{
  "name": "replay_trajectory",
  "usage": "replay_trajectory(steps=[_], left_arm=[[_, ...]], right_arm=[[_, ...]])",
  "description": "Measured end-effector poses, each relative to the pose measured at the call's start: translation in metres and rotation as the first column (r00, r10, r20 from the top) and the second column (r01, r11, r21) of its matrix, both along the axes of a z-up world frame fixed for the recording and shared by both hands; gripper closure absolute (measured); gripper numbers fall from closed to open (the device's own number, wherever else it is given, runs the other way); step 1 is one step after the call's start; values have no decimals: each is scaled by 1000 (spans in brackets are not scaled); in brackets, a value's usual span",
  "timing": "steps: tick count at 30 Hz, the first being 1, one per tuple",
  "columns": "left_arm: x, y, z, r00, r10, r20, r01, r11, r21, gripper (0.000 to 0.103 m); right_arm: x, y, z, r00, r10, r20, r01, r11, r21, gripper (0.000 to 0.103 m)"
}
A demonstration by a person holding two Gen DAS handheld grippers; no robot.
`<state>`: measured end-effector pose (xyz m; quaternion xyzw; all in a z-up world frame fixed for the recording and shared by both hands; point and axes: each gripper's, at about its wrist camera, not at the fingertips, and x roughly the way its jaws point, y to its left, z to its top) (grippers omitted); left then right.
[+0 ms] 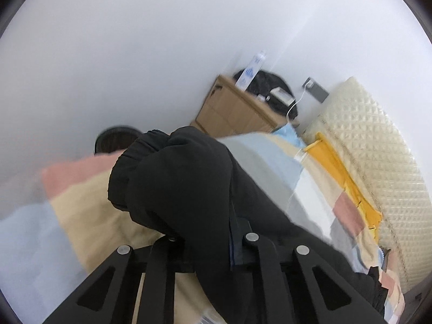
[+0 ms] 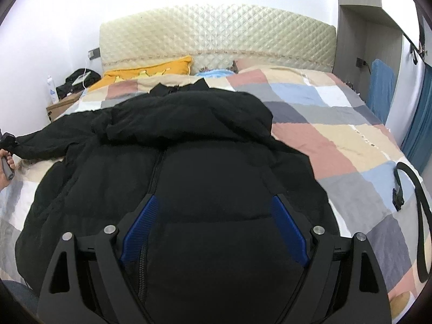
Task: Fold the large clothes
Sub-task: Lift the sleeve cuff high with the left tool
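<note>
A large black padded jacket (image 2: 189, 140) lies spread front-up on the checked bedspread (image 2: 337, 124), zip down the middle, hood bunched toward the headboard. My right gripper (image 2: 214, 205) is open, its blue-padded fingers (image 2: 140, 229) hovering over the jacket's lower front. My left gripper (image 1: 208, 232) is shut on the jacket's left sleeve (image 1: 172, 178) and holds its cuffed end up off the bed. It shows at the far left of the right wrist view (image 2: 8, 140), sleeve stretched out to it.
A quilted cream headboard (image 2: 216, 32) and a yellow pillow (image 2: 151, 70) are at the bed's far end. A wooden nightstand (image 1: 232, 108) with a bottle and dark bag stands at the left. A black strap (image 2: 415, 189) lies at the bed's right edge.
</note>
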<state>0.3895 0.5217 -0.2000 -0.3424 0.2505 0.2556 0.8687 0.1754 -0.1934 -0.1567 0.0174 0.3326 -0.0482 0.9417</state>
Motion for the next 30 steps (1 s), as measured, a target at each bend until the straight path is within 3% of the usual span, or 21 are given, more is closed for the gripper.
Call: replay_trajectory(steps=[9,16,24,30], left_arm=[[-20,-48,111,998,8,55,-15,990,137,90],[-38,-94,179,993,-26,112,13,994,107,93],[-36,-168,245,980,-156,125,122,962,245,94],[-27,-223,287,966,-193,172,154,964,218,94]], right_arm=[[-12,-6,8,996,92,-8,-92,995,31,17],[-25,-8,20,981,192,38,-194,980,42,17],[-43,-19,25,967,236,94,-242,968,63,17],[-60,-37,42,964,215,158,-230,970,82,17]])
